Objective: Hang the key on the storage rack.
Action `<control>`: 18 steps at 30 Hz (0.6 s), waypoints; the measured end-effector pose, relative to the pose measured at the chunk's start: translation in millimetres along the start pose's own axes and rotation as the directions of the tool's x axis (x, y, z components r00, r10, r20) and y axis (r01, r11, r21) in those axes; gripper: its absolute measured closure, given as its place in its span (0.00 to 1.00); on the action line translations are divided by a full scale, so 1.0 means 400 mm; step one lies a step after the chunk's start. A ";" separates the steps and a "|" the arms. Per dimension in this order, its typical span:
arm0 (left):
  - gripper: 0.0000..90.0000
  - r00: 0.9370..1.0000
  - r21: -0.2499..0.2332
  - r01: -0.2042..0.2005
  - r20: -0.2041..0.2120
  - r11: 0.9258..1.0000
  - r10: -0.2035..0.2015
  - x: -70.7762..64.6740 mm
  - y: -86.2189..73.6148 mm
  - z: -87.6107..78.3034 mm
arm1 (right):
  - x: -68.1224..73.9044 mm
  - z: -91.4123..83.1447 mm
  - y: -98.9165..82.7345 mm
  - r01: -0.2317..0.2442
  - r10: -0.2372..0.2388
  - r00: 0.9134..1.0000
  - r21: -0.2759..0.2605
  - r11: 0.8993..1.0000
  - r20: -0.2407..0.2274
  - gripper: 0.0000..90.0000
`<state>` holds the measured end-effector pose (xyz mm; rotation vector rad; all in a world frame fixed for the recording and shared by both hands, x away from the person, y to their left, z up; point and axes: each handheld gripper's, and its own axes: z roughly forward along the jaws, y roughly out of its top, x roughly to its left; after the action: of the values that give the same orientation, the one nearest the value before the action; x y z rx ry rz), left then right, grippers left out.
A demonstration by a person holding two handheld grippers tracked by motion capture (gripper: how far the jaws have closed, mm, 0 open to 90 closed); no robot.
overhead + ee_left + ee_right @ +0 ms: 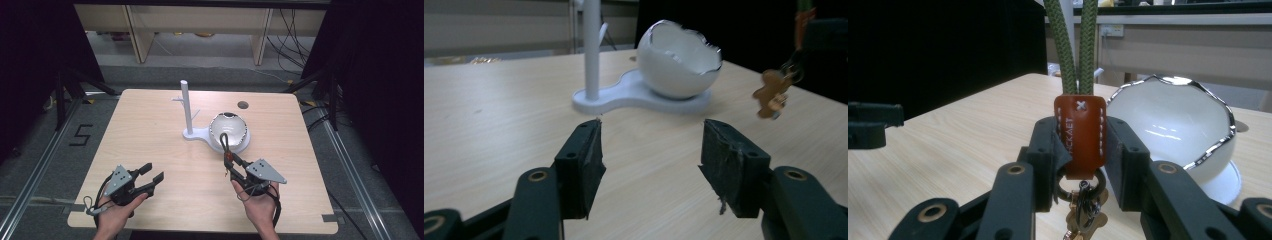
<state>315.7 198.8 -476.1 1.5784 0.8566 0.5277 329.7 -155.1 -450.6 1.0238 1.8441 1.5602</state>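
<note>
1. Keychain [1079, 135]: brown leather tab with white stitching, green braided cord loop [1073, 45] rising from its top, metal ring and small charms hanging below it.
2. Tab is pinched between the two black pads of the right gripper [1080, 150], clenched on it from both sides. Keychain is held up off the table, just in front of the bowl.
3. High view: right gripper [231, 162] is at the front right of the table, jaws pointing toward the bowl, cord loop [224, 142] reaching up over the bowl's near edge.
4. Left gripper view: a gingerbread-man charm [770, 95] dangles from the keychain at the right, clear of the tabletop.
5. Bowl [228, 129]: white, eggshell-shaped, jagged silver rim, sits on the round end of a white stand base [200, 134]. Looks empty inside from the high view.
6. Stand: upright white post [186, 105] with short side pegs, just left of the bowl on the same base.
7. Left gripper [152, 176]: front left of the table, held in a hand [116, 212], well apart from the keychain and the stand. Jaws released, nothing between the pads [589, 160], only bare tabletop seen in the gap.
8. Table [150, 130]: light wood, small round dark hole [243, 105] near the far edge behind the bowl.
</note>
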 end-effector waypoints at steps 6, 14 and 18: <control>0.55 0.993 -0.014 0.021 0.115 1.000 -0.019 -0.062 0.080 0.049 | 0.014 0.011 0.010 0.047 -0.047 0.999 -0.024 0.999 -0.010 0.76; 0.62 0.980 -0.024 0.023 0.198 0.999 -0.018 -0.104 0.134 0.103 | 0.024 0.018 0.015 0.049 -0.050 0.998 -0.033 0.998 -0.030 0.76; 0.67 0.973 -0.014 0.047 0.226 0.999 -0.043 -0.122 0.161 0.137 | 0.030 0.017 0.013 0.047 -0.047 0.999 -0.024 0.999 -0.016 0.76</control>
<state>340.6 124.7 -417.7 1.5630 0.7108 0.3159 329.0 -141.3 -446.1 0.9532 1.8425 1.5640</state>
